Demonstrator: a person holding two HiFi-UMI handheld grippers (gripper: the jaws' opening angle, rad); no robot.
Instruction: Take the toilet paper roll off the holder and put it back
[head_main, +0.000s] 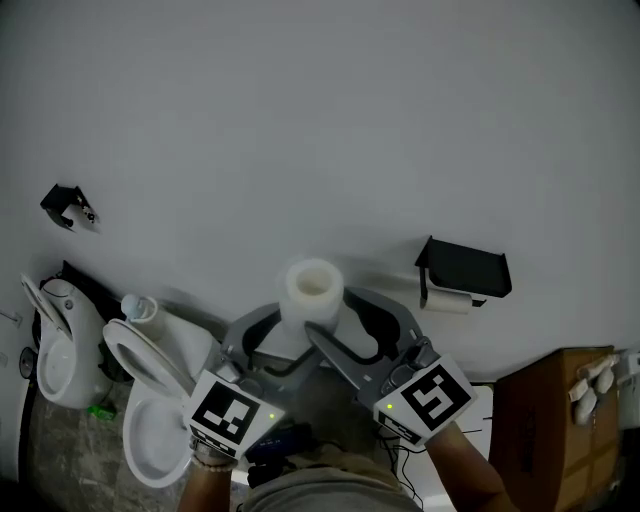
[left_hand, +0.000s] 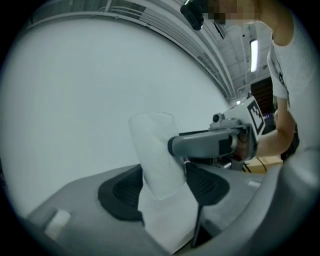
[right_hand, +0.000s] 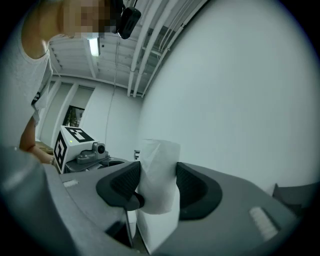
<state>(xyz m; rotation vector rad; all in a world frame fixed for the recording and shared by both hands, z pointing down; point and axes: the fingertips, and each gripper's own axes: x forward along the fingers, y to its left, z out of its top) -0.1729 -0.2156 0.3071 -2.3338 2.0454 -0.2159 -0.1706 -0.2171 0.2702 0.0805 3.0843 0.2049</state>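
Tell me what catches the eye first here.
A white roll stands out mid-picture against the bare wall, clamped between the jaws of both the left gripper and the right gripper. The black holder sits on the wall to its right, and an open toilet stands at lower left.

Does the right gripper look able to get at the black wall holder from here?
Probably yes: the holder hangs on bare wall, right of the right gripper, with nothing between. Its jaws, though, are shut on the toilet paper roll, which the left gripper also grips.
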